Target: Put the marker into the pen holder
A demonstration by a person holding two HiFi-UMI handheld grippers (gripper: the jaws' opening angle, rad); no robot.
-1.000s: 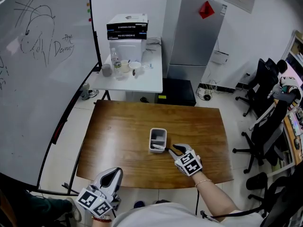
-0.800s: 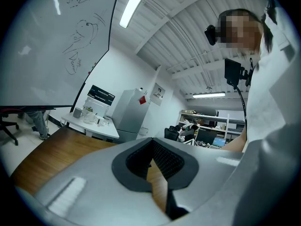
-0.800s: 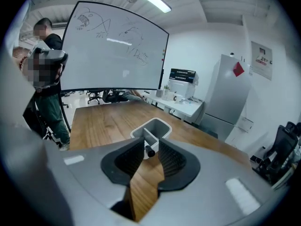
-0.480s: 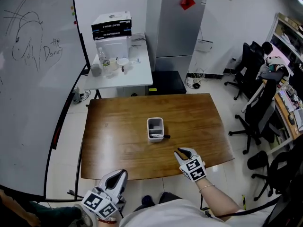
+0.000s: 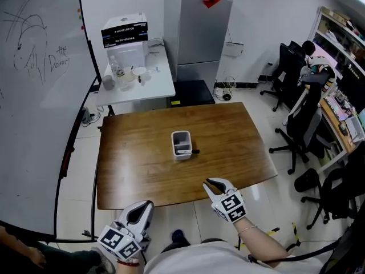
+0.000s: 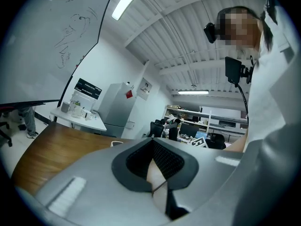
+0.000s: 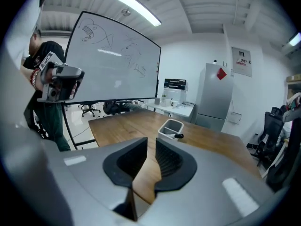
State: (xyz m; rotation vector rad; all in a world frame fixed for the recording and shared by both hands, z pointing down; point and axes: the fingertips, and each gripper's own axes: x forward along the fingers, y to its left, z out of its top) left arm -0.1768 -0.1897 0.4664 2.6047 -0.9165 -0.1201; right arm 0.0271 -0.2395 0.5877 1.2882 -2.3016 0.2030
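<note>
A white pen holder (image 5: 181,143) stands near the middle of the brown wooden table (image 5: 137,164). The marker (image 5: 191,151) lies inside it, with its black end sticking out over the right rim. My right gripper (image 5: 208,182) hangs over the table's near edge, well short of the holder; its jaws are closing with nothing between them. The right gripper view shows the holder (image 7: 170,128) and the marker (image 7: 178,136) ahead, beyond the narrow gap of the right gripper (image 7: 151,142). My left gripper (image 5: 145,205) stays below the table's near edge, shut and empty, as the left gripper view (image 6: 151,142) confirms.
A whiteboard (image 5: 34,96) runs along the left. Behind the table stand a white side table (image 5: 142,84) with bottles and boxes, and a grey cabinet (image 5: 197,27). Office chairs (image 5: 296,113) and desks are at the right. A person (image 7: 47,79) stands left of the table.
My right gripper has drawn back from beside the pen holder to the table's near edge. The marker stays in the holder. The left gripper has hardly moved.
</note>
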